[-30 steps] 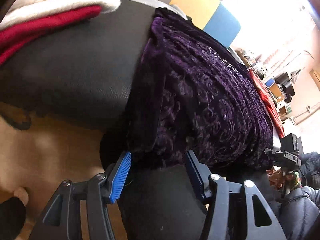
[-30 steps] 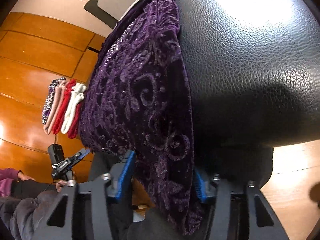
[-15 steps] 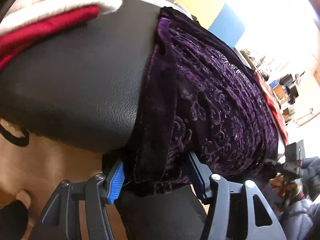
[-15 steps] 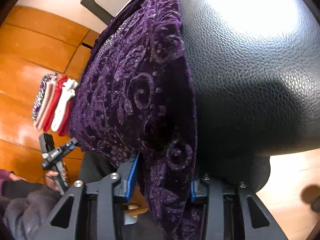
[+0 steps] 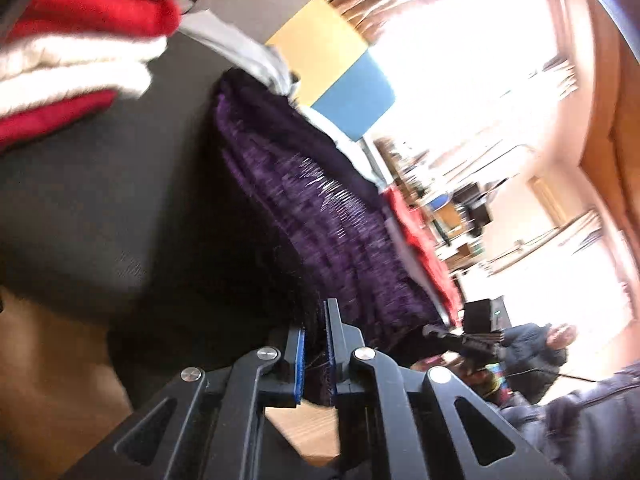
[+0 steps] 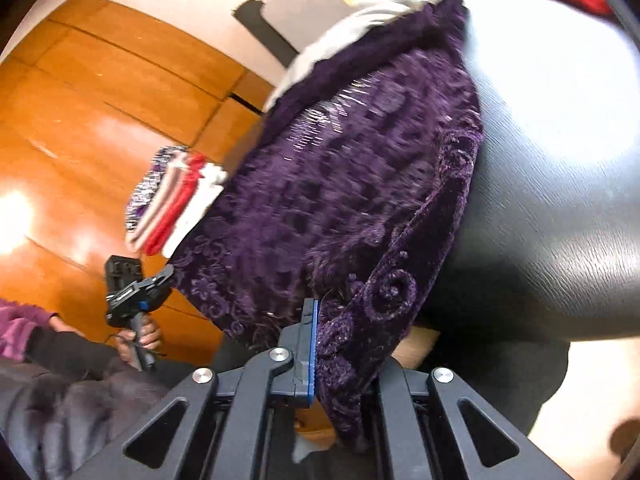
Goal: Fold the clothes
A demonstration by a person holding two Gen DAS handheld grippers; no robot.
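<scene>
A purple velvet garment [image 5: 320, 216] with a swirl pattern lies on a black leather surface [image 5: 100, 200]. My left gripper [image 5: 316, 352] is shut on its near hem, lifted off the surface. In the right wrist view the same garment [image 6: 352, 184] drapes over the black surface [image 6: 560, 184]. My right gripper [image 6: 340, 344] is shut on its other near corner; the cloth hides the right finger. The left gripper also shows far off in the right wrist view [image 6: 136, 292], held in a hand.
A stack of folded red, white and pink clothes [image 5: 72, 48] lies at the far left of the surface, also in the right wrist view [image 6: 172, 200]. A grey cloth [image 5: 240, 52] and a red cloth [image 5: 424, 240] lie beyond the purple garment. Wooden panelling [image 6: 100, 120] stands behind.
Both grippers have closed on the purple garment's near edge and lifted it. Both views have swung upward and are blurred by the motion.
</scene>
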